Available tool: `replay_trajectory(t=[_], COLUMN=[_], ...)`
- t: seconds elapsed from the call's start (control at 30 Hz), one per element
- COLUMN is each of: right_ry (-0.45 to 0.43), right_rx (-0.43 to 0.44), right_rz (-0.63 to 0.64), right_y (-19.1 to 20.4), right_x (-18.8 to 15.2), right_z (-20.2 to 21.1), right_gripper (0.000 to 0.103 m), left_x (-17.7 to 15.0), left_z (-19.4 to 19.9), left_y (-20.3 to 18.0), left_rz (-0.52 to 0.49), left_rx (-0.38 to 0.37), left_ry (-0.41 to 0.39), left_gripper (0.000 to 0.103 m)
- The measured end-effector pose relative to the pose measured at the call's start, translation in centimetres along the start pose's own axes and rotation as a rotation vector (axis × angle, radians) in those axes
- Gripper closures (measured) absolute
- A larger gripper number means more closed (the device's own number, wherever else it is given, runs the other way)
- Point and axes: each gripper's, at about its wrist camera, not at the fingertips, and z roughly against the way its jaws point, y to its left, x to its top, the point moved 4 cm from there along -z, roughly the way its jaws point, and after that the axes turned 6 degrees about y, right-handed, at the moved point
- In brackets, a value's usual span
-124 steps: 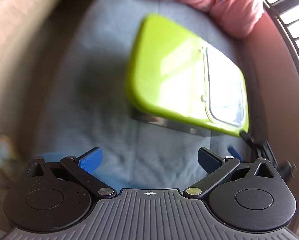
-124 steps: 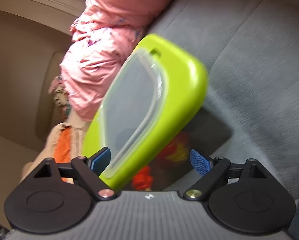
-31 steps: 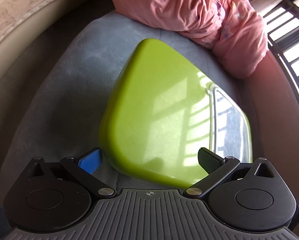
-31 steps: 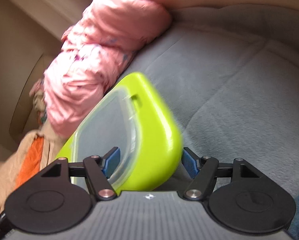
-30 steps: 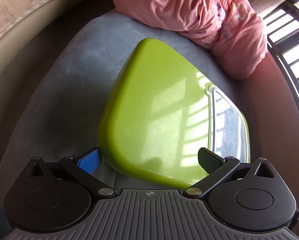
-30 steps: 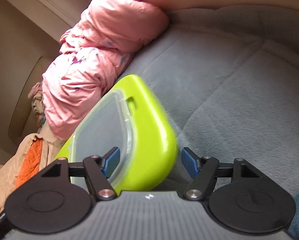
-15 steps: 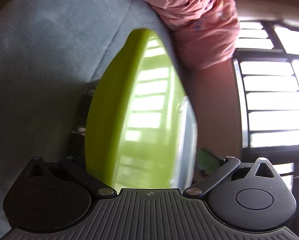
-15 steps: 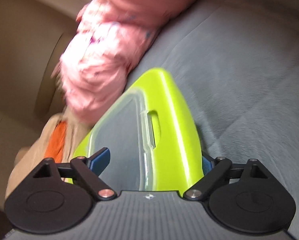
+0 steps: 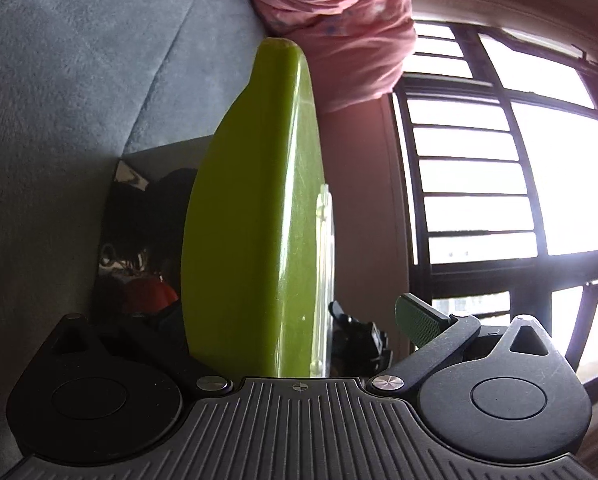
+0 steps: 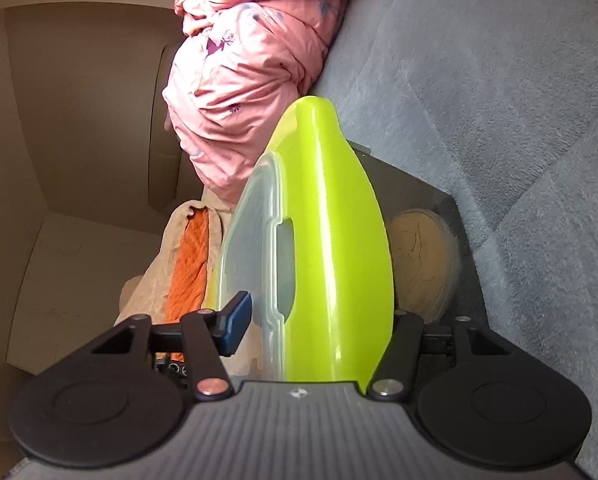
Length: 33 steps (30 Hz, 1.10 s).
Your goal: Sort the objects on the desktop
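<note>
Two grippers are working on one thing — a lime-green lunch box (image 10: 335, 248) with a clear plastic lid (image 10: 251, 256), standing on edge over the grey sofa cushion (image 10: 499, 80).

I am seeing the right gripper (image 10: 319, 324) straddling the near end of the lunch box. Its jaws are closing, with the box between them. The blue pad of the finger (image 10: 237, 322) on the lid side is sitting just beside the clear lid, and I cannot tell whether it is touching; the other finger is hidden behind the green shell.

Through the left wrist camera, the left gripper (image 9: 283, 320) is also holding its jaws around the lunch box (image 9: 251, 220), which is running straight away from the camera, edge-on. The finger (image 9: 419, 320) on the lid side is standing clear of the box with a gap between them; the other finger is tucked behind the green body, so those jaws are reading as released.

Behind the lunch box, a crumpled pink quilt (image 10: 251, 64) is lying against the cushion. Beside the box, on its green side, a dark printed board (image 10: 427, 240) is leaning — its picture is too dim to make out. On the lid side, an orange-and-beige cloth (image 10: 187, 264) is bunched up, and a barred window (image 9: 499, 180) is glowing past the box in the left view.
</note>
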Motion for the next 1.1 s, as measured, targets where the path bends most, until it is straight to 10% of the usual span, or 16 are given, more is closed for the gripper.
replay_trajectory(t=[0.33, 0.67, 0.93, 1.1], right_ry=[0.005, -0.014, -0.175, -0.291], right_rx=[-0.007, -0.041, 0.111, -0.092], right_rz=[-0.04, 0.007, -0.254, -0.321], right_y=[0.2, -0.5, -3.2, -2.5], right_x=[-3.7, 0.5, -2.3, -5.0], right_z=[2.3, 1.6, 4.4, 7.2], right_gripper=[0.044, 0.038, 0.018, 0.006], left_x=[-2.6, -4.8, -6.5, -7.8], left_z=[0.2, -3.3, 0.6, 3.8], left_y=[-3.0, -3.3, 0.0, -2.6], left_rz=[-0.113, -0.068, 0.209, 0.168], left_rx=[-0.079, 0.057, 0.104, 0.171], left_ry=[0.02, 0.055, -0.136, -0.308], left_gripper=[0.0, 0.0, 0.0, 0.0])
